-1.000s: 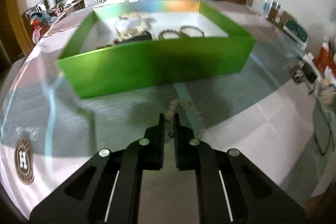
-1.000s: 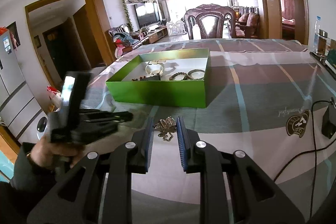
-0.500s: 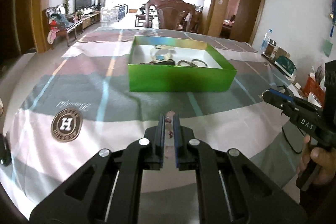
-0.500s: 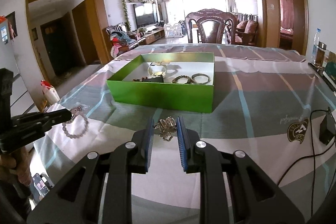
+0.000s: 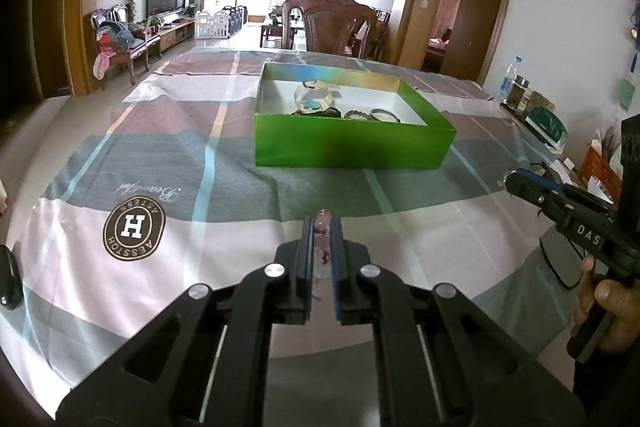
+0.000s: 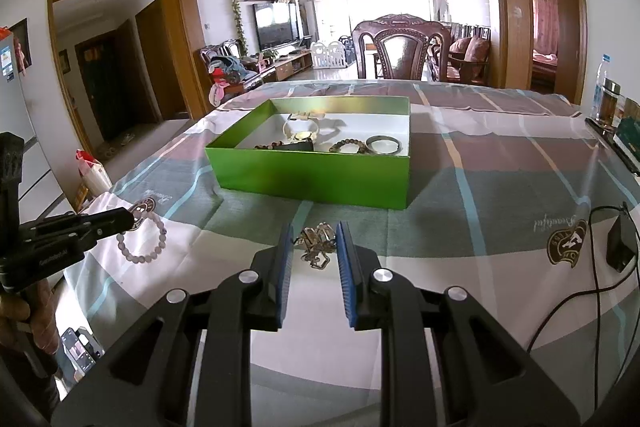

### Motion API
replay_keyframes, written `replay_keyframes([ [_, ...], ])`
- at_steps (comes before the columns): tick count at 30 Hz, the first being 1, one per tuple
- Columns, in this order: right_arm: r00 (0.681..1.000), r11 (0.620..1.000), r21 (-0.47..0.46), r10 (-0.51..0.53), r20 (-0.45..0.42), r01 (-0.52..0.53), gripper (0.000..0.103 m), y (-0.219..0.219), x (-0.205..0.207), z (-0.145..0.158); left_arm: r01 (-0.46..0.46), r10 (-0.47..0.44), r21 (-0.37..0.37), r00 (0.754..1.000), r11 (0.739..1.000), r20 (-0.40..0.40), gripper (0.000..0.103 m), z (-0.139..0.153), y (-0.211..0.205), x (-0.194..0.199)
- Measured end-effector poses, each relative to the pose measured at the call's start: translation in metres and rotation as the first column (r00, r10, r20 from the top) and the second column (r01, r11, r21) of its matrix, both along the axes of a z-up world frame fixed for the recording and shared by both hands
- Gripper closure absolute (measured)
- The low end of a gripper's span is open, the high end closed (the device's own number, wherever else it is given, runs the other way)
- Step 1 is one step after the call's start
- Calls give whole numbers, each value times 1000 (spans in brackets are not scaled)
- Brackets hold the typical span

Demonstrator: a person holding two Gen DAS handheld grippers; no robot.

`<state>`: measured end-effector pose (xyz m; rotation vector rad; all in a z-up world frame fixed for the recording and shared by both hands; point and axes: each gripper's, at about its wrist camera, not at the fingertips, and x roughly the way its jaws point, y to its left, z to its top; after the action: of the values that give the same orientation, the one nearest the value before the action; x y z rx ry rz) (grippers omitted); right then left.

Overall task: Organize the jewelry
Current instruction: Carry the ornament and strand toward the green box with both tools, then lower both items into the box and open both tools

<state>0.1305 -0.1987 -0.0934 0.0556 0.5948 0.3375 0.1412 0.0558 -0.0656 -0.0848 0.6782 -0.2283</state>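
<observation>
Both grippers are loaded. Between the pads of the left gripper (image 5: 322, 227) a pale pink beaded bracelet (image 6: 144, 237) is clamped; in the right wrist view it is seen at the left edge of the frame, dangling as a loop from the closed tips, clear of the worktop (image 6: 500, 187). A second ago this gripper was shown low and close to the green box (image 5: 348, 147), with the beads trailing on the cloth; since then it has been lifted and drawn back, so that the box now sits in the upper middle of its frame, well apart. The bracelet is therefore judged to be picked up, not yet delivered.

A small bunch of metal jewellery (image 6: 316, 245) (its exact kind cannot be told) is held between the blue pads of the right gripper (image 6: 312, 243), which are closed only as far as the piece allows. Its view has hardly changed over the second.

Inside the box, a watch (image 6: 302, 133), a beaded bracelet and a bangle (image 6: 384, 145) are already laid on the white floor. Carrying both held pieces over the near wall is judged to be what remains.
</observation>
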Motion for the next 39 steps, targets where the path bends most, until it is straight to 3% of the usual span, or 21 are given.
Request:
replay_keyframes([
  [22, 1000, 1000, 9, 8, -7, -8, 81, -2, 1, -2, 9, -9, 1, 1000, 1000, 3, 95, 1, -3, 2],
  [32, 996, 1000, -14, 21, 81, -20, 81, 1, 25, 43, 49, -52, 31, 994, 998, 93, 95, 56, -15, 35],
  [39, 995, 1000, -10, 31, 100, -30, 81, 2, 80, 71, 78, -80, 17, 990, 997, 120, 95, 104, -21, 89],
])
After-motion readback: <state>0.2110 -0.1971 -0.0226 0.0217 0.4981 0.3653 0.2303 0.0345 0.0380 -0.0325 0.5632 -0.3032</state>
